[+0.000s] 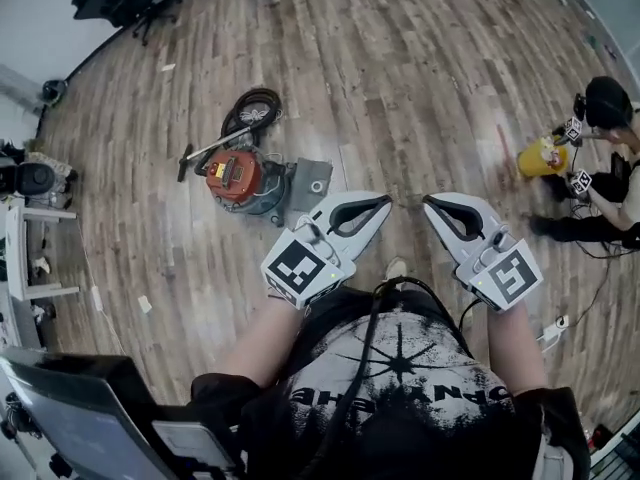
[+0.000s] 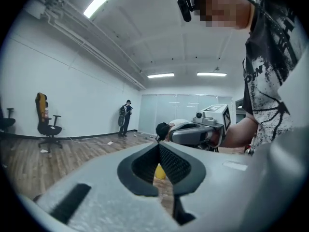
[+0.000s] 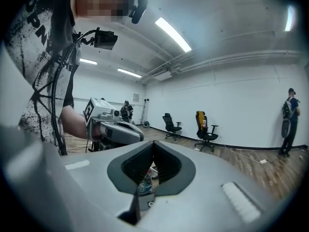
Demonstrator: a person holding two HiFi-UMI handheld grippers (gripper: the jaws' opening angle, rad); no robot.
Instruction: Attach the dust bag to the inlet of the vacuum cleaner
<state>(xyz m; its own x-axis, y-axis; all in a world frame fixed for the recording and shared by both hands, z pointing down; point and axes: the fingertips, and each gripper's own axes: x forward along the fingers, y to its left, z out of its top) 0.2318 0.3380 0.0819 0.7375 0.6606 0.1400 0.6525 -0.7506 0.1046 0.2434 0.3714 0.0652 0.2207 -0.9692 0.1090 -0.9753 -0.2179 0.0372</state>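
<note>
The red-orange vacuum cleaner (image 1: pixel 238 176) stands on the wooden floor ahead and to my left, its black hose (image 1: pixel 252 111) coiled behind it. A flat grey dust bag with a round hole (image 1: pixel 311 180) lies against the vacuum's right side. My left gripper (image 1: pixel 385 202) is shut and empty, held in the air right of the bag and pointing toward the right gripper. My right gripper (image 1: pixel 427 202) is also shut and empty, its tip close to the left one. Each gripper view shows shut jaws, left (image 2: pixel 158 143) and right (image 3: pixel 153 142), with the other gripper beyond.
A person (image 1: pixel 606 168) sits on the floor at the right beside a yellow object (image 1: pixel 541 156). Office chairs (image 1: pixel 120 6) stand at the far left wall. A white desk (image 1: pixel 25 253) is at the left edge. A power strip (image 1: pixel 553 329) lies near my right side.
</note>
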